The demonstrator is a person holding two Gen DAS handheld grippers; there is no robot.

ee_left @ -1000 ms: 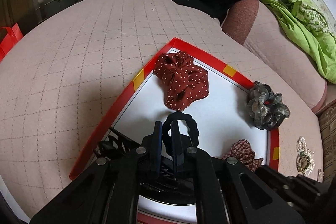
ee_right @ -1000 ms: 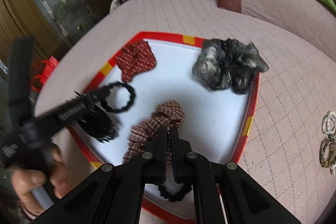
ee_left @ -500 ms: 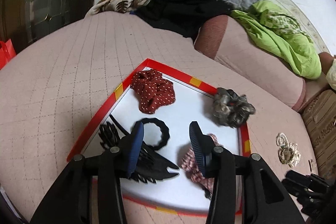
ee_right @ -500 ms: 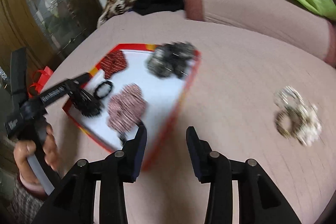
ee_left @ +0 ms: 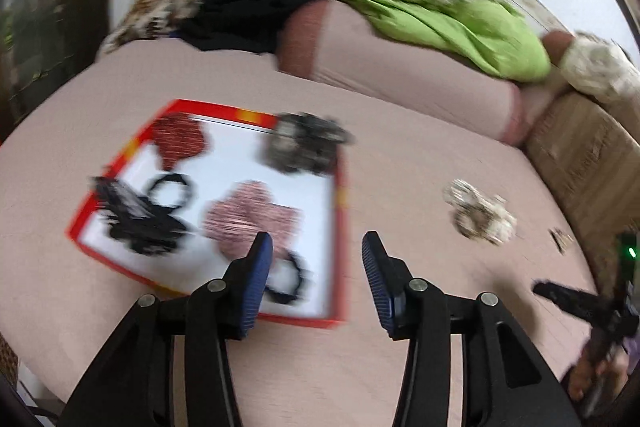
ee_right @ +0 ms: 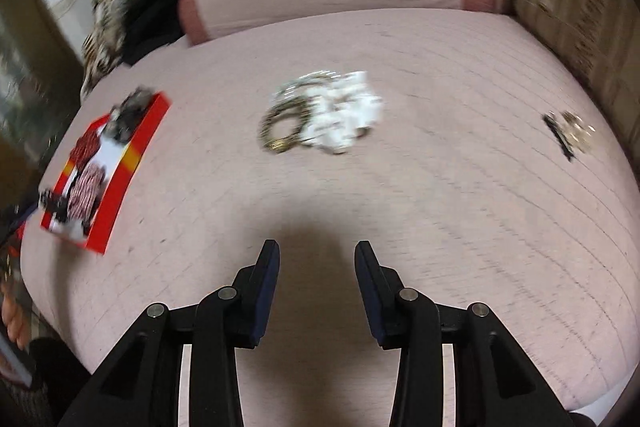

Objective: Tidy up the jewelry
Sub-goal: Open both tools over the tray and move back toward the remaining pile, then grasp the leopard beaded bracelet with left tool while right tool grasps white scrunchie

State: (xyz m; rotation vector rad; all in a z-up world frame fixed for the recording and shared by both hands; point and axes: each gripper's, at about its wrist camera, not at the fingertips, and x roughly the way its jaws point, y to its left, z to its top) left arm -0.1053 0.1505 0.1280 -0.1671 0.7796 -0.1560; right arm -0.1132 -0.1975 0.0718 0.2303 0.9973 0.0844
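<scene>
Two hand-held grippers hang over a pink quilted bed cover (ee_right: 400,207), both frames smeared by motion. In the left wrist view the left gripper (ee_left: 317,259) stands partly open at bottom centre with nothing between its blue ribbed pads (ee_left: 256,287); its jaws have just been opening further. Behind it, left of centre, lies a shallow red-rimmed tray (ee_left: 340,227) with a white floor, holding a dark red dotted scrunchie (ee_left: 178,141) at its upper left, a grey-black scrunchie (ee_left: 304,147) at the upper right rim, a pink checked scrunchie (ee_left: 248,219) in the middle, a black ring hair tie (ee_left: 170,189), a black toothed claw clip (ee_left: 132,223) at the lower left and another black hair tie (ee_left: 288,277) just behind the left finger.

On the cover right of the tray, well apart from it, sits a small heap of pearl and gold jewelry (ee_left: 478,217). The right gripper (ee_left: 576,303) shows at the lower right edge, dark and blurred.

In the right wrist view the right gripper (ee_right: 316,259) is likewise partly open and empty, bare cover between its fingers. The jewelry heap lies at upper centre, the tray at far left, and a small gold-and-black hair clip (ee_right: 568,135) at right. A lime green cloth (ee_left: 448,15) drapes a pink bolster (ee_left: 400,75) at the top. No writing or label is legible.
</scene>
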